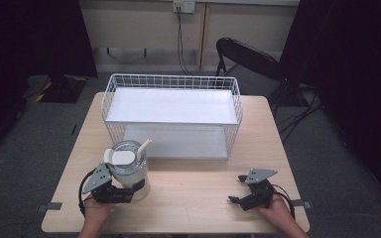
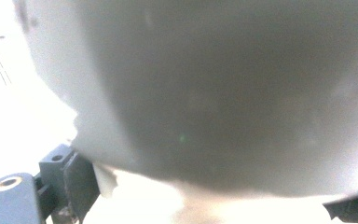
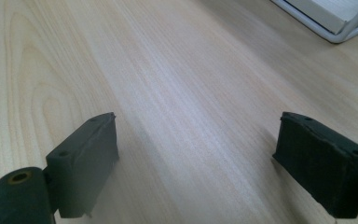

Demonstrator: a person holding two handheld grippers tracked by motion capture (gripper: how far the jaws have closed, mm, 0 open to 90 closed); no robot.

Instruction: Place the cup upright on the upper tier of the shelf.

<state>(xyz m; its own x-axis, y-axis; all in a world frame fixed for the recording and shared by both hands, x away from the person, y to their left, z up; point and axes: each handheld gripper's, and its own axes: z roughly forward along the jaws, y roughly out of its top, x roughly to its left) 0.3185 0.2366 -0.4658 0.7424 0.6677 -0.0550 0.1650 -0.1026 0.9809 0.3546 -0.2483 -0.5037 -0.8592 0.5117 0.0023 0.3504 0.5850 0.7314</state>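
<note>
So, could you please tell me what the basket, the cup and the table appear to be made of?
Basket: white coated metal wire, judging by its thin open grid.
Cup: probably translucent plastic, cloudy white wall with a clearer lid and a straw.
Table: light wood or wood-look laminate, matte, with visible grain.

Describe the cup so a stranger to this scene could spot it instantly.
Start at the white wire rack on the wooden table. In front of its left end stands the cup, clamped by the left gripper. It's the table's sole drinking vessel: pale, clear-lidded, with a straw.

A light wooden table (image 1: 198, 193) carries a white wire rack (image 1: 171, 115) and a lidded cup (image 1: 127, 171)
</note>
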